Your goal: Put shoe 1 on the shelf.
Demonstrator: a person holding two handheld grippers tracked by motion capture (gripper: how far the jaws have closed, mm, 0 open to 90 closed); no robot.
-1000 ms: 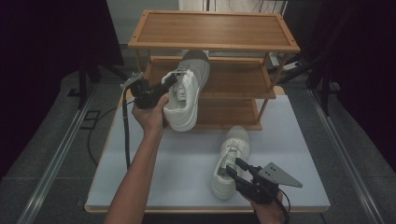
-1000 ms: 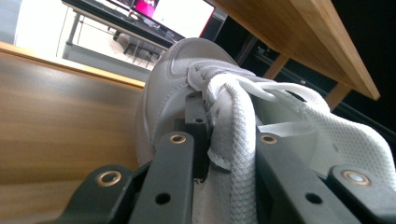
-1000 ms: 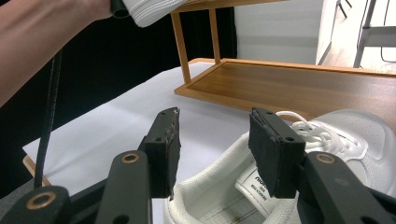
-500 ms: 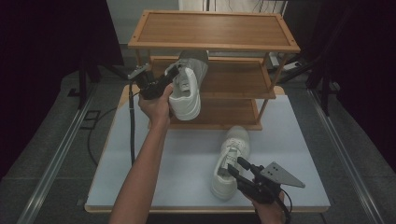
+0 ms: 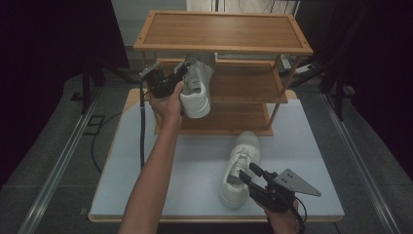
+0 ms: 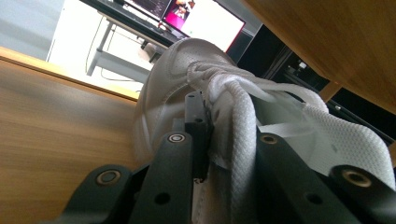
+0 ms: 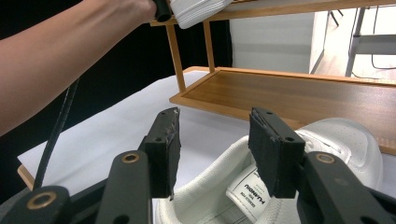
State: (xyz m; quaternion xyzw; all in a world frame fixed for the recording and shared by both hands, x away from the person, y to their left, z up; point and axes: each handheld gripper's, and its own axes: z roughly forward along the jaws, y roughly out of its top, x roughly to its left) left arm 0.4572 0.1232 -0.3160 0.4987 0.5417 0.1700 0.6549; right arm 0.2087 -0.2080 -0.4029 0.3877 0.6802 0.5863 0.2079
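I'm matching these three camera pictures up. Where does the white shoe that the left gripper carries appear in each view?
High view: the carried shoe is left of centre, at the rack's middle shelf, heel toward the camera.
Left gripper view: the same shoe sits in the centre, between the fingers, laces to the right.
Right gripper view: its ribbed sole pokes in at the top edge.
Shared landmark: the wooden shoe rack.
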